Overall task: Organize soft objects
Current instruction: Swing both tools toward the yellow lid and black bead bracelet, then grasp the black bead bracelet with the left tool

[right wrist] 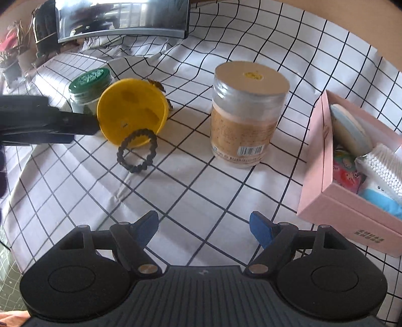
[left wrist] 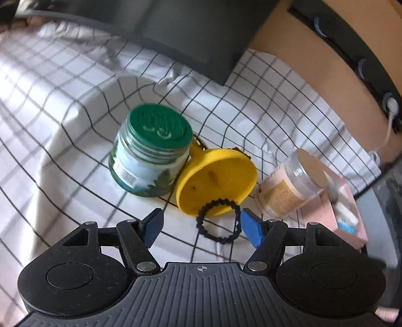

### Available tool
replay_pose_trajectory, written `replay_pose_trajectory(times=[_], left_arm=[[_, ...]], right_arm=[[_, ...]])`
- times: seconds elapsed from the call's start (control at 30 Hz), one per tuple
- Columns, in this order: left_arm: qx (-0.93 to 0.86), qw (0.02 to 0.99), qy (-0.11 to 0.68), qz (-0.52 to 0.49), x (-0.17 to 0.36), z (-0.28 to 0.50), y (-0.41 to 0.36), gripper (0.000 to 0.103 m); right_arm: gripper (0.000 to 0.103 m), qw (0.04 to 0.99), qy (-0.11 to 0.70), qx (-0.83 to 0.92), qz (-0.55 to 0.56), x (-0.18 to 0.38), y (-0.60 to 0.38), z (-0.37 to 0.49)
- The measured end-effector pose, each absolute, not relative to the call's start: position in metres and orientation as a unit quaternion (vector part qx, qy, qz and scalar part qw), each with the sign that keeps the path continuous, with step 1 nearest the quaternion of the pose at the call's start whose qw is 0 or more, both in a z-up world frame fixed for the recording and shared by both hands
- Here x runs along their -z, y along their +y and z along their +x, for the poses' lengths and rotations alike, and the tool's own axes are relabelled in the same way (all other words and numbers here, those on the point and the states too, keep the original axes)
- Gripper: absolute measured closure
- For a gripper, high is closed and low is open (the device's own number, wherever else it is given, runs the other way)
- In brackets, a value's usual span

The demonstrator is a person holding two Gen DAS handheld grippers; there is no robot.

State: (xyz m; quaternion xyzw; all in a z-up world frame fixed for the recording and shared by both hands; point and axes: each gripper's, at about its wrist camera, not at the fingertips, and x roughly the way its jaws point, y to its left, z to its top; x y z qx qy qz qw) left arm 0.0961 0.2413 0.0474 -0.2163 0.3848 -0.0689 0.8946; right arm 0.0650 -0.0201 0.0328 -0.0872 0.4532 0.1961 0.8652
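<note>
A black beaded hair ring point(left wrist: 218, 221) point(right wrist: 137, 151) lies on the checked cloth and leans against a tilted yellow lid point(left wrist: 216, 181) point(right wrist: 132, 110). My left gripper point(left wrist: 201, 227) is open. In the left wrist view the ring sits just ahead, between its blue fingertips and close to the right pad point(left wrist: 251, 230), with no pad pressing on it. In the right wrist view the left gripper point(right wrist: 62, 123) reaches in from the left beside the yellow lid. My right gripper point(right wrist: 204, 229) hangs open over bare cloth with nothing between its fingers, left of a pink box point(left wrist: 324, 213) point(right wrist: 316, 161).
A green-lidded jar point(left wrist: 150, 153) point(right wrist: 89, 88) stands behind the yellow lid, and a brown band point(right wrist: 160, 88) lies behind that lid. A clear jar of beige contents point(left wrist: 289, 186) point(right wrist: 248, 113) stands beside the box, which holds cotton swabs point(right wrist: 384, 166) and a round pad point(right wrist: 349, 130). A dark monitor point(right wrist: 120, 20) is at the back.
</note>
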Motion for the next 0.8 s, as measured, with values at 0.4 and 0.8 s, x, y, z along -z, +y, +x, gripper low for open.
replay_pose_trajectory(times=[0.4,0.8], left_arm=[[0.154,0.897,0.368,-0.188,-0.039,0.114,0.192,0.030],[0.054,0.896,0.427,-0.108,-0.019,0.124,0.193,0.074]], right_arm=[[0.008,0.855,0.460,-0.225,-0.080,-0.013,-0.040,0.066],[0.000,0.863,0.430,-0.248,-0.096,-0.007,-0.041,0.059]])
